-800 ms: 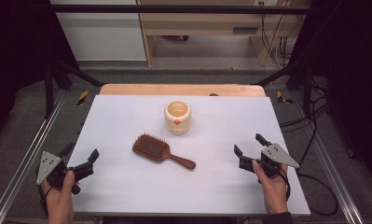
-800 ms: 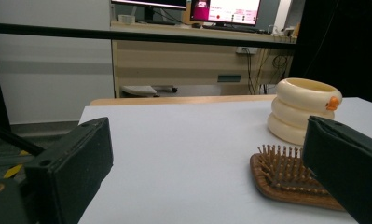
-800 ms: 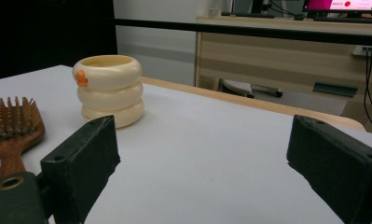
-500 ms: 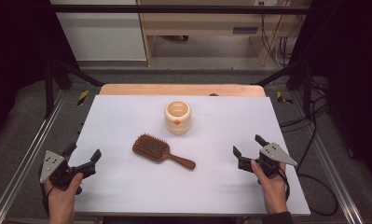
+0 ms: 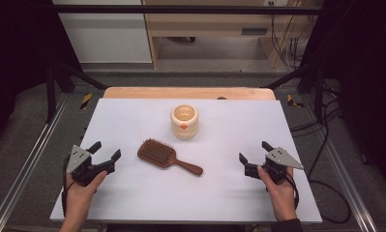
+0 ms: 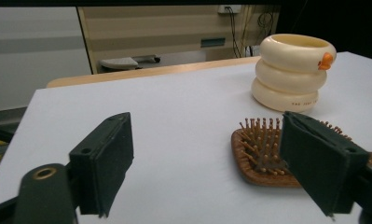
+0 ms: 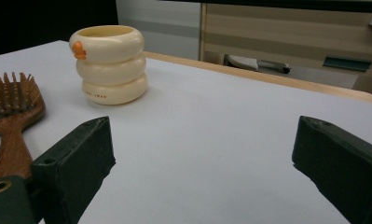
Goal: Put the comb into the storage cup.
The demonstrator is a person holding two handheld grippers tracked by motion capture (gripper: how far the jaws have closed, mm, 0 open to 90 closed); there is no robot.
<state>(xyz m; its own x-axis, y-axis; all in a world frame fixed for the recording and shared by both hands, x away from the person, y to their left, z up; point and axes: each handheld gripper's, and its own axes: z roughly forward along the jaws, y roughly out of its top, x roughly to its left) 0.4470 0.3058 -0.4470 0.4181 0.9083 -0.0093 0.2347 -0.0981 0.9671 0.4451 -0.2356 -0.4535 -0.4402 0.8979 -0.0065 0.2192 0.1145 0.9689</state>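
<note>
A brown wooden hairbrush (image 5: 158, 153) lies bristles up near the middle of the white table (image 5: 132, 121), its handle pointing right and toward me. Behind it stands a cream ribbed cup (image 5: 184, 121) with a small orange duck mark. My left gripper (image 5: 105, 149) is open at the left, level with the brush head and a short way from it, nothing between its jaws. In the left gripper view (image 6: 211, 163) the hairbrush (image 6: 260, 154) and cup (image 6: 293, 72) lie ahead. My right gripper (image 5: 254, 151) is open at the right, empty. Its own view (image 7: 202, 163) shows the cup (image 7: 110, 63) and hairbrush (image 7: 13, 112) at left.
A wooden strip (image 5: 190, 93) runs along the table's far edge. Metal rails (image 5: 31, 159) flank the table on both sides. Cables (image 5: 321, 145) trail on the floor at the right. A cabinet and shelf stand beyond the table.
My left gripper has moved right and a little forward, closer to the brush head. The right gripper has barely shifted. Brush and cup stay put.
</note>
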